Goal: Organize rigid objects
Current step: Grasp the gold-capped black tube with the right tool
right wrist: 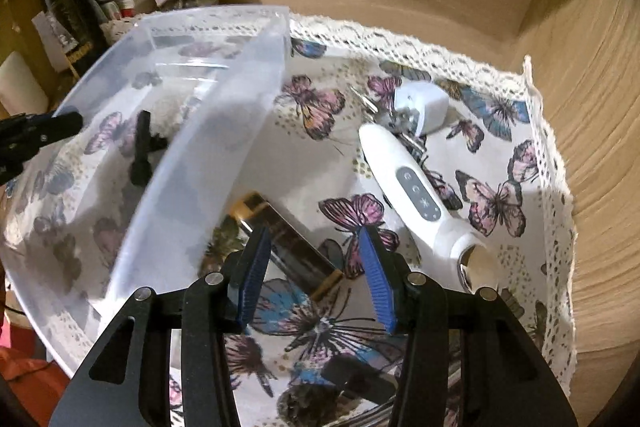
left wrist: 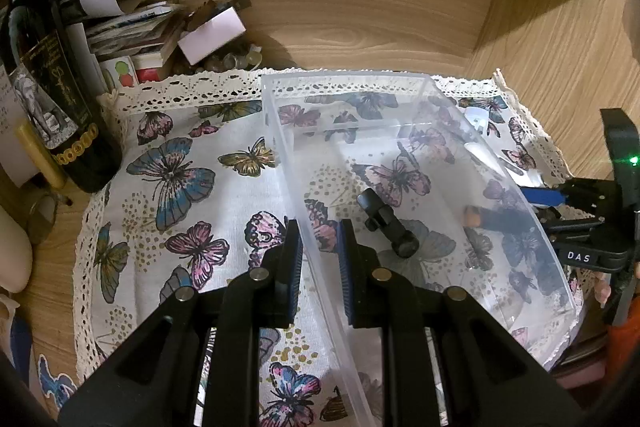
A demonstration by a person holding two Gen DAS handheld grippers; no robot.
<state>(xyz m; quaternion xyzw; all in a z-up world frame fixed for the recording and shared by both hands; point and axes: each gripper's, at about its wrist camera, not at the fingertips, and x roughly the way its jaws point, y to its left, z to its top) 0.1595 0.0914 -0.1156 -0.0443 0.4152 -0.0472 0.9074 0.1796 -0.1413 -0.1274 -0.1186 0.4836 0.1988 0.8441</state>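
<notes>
A clear plastic bin (left wrist: 400, 163) is sitting on the butterfly cloth (left wrist: 180, 187), holding a black tool (left wrist: 386, 223). The left claw (left wrist: 320, 255) is clenching the bin's near wall. The right claw (right wrist: 312, 267) is hanging released above a gold-capped black tube (right wrist: 288, 243) just beside the bin; a white handheld device (right wrist: 416, 195) is lying nearby.

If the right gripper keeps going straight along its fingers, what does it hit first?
Most likely the black and gold tube lying on the butterfly cloth just outside the clear bin. The right gripper has its jaws apart with the tube's near part between them. Depth is hard to judge here.
</notes>
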